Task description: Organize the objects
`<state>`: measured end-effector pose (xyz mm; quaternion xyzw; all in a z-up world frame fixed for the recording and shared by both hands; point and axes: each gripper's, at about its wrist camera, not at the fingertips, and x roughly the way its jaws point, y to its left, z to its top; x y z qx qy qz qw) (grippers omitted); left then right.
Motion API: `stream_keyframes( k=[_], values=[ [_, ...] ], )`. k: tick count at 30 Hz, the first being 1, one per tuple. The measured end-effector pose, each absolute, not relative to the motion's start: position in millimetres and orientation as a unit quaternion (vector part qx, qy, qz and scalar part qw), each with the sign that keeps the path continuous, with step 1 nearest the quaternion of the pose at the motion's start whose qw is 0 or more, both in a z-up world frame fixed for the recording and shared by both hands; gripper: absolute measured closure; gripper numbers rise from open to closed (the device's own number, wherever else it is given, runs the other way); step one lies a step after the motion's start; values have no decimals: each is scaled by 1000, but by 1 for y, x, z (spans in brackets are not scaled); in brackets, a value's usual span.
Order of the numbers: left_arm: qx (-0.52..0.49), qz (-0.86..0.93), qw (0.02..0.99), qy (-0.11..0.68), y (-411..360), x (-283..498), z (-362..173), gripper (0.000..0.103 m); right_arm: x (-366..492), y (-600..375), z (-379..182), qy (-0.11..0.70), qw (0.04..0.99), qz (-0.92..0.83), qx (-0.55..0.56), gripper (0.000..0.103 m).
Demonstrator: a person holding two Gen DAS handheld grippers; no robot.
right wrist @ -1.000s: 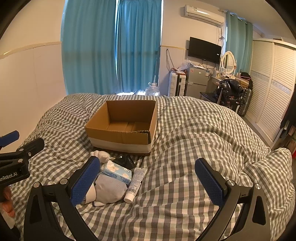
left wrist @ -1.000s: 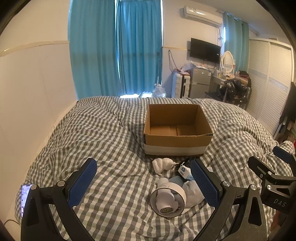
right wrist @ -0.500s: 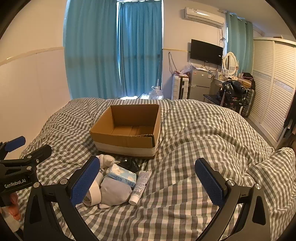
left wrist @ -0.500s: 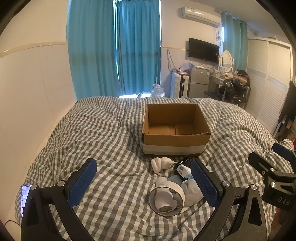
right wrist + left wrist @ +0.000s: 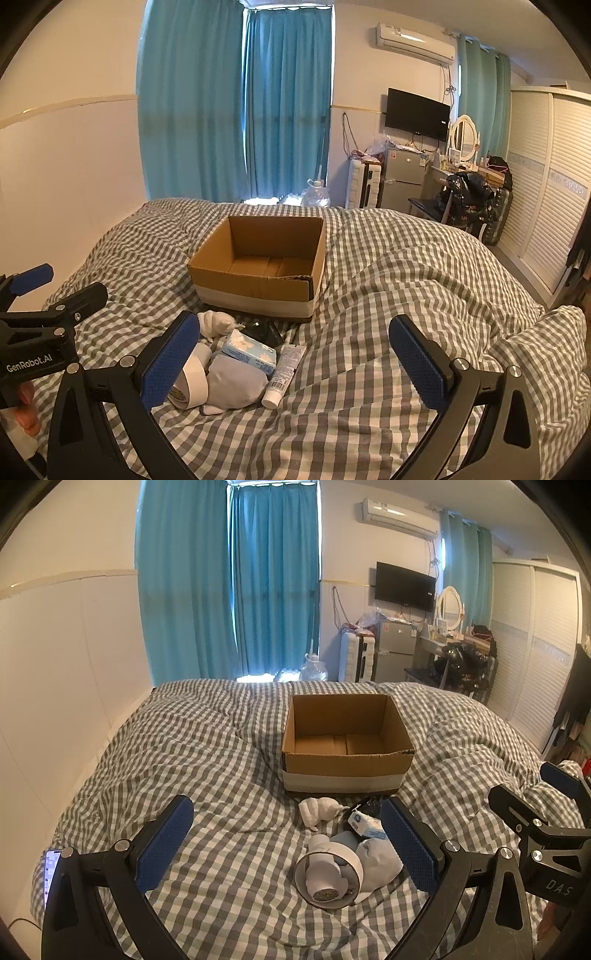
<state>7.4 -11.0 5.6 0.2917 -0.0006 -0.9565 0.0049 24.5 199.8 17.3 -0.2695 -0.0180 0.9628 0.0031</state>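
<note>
We hold the left gripper and right gripper spread wide, gripping nothing, above the bed, where the cardboard box sits mid-bed, nothing inside, clutter piled just before its near wall.

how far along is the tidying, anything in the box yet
Nothing looks done: the cardboard box shows only its bare bottom. Nothing is in hand either; the left gripper and right gripper are both open. Left to do: the tissue pack, tube, tape roll, grey cloth and white bundle all lie on the bed before the box.
</note>
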Motion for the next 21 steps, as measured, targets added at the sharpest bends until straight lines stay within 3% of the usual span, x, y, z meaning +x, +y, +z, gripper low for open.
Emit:
stream_keyframes(
  k=[21],
  values=[
    [343,-939,-15,-19,3,-9,-33,0,12,202,-2,-22,-2,952,-305,0]
  ],
)
